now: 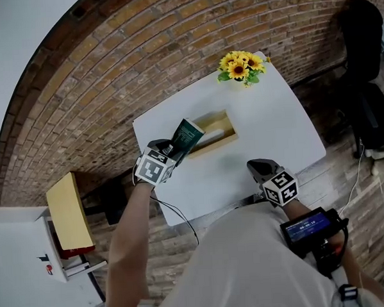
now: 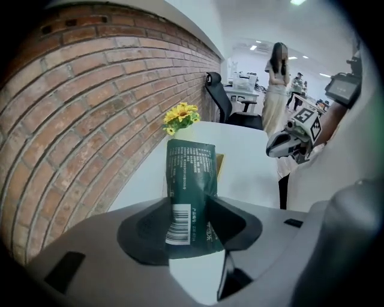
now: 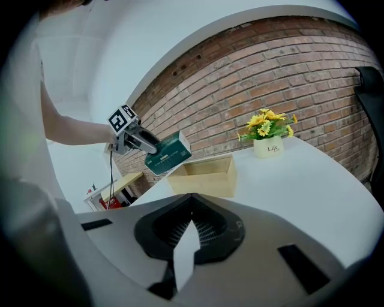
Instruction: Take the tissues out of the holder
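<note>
From the head view, our left gripper (image 1: pixel 177 146) is clamped on the soft dark-green plastic tissue pack (image 1: pixel 188 136), clear above the open rectangular pale-wood holder (image 1: pixel 224 136) near the smooth white table's (image 1: pixel 280 119) left edge. The left gripper view shows a glossy, creased wrapper with its barcode between the pressing jaws. In the right gripper view, our right gripper (image 3: pixel 189 217) is closed and empty. We judge the removal done; setting the pack down remains.

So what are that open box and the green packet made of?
The box looks like pale wood, maybe plywood: light tan, matte, straight flat walls. The green packet seems thin plastic film: slight sheen, printed barcode, creased where the left hand-held gripper pinches it.
</note>
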{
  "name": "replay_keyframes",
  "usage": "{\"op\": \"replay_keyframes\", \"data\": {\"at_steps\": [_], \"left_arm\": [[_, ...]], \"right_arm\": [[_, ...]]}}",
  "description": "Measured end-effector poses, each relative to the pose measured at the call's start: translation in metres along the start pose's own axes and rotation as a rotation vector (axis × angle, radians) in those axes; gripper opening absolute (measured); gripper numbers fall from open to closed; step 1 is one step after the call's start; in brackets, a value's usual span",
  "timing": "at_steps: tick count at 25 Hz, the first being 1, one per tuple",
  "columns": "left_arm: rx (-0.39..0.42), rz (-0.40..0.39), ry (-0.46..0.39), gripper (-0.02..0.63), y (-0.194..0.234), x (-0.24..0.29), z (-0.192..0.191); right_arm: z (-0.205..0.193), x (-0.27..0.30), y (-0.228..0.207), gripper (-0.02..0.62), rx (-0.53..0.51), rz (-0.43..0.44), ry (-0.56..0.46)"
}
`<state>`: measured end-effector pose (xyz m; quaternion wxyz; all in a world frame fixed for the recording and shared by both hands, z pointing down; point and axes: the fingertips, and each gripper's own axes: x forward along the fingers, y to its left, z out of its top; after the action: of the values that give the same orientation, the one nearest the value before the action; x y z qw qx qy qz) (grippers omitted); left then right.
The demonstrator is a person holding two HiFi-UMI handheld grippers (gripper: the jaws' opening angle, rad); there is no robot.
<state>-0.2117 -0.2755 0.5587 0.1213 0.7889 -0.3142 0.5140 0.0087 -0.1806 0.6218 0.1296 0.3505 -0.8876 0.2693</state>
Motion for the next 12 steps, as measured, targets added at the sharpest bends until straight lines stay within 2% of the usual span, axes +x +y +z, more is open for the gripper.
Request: {"op": "replay_keyframes", "data": {"at_steps": [5, 12], "left_arm": [[-0.149, 0.016, -0.001, 0.209, 0.001, -0.017, -0.033], [-0.282, 0.04, 0.047, 0.209, -0.008, -0.028, -0.084]], "right_arm": [[-0.002, 0.009, 0.016, 0.005, -0.022, 0.04, 0.015], [-0.004, 0.022, 0.036, 0.005, -0.051, 0.103, 0.043]]}}
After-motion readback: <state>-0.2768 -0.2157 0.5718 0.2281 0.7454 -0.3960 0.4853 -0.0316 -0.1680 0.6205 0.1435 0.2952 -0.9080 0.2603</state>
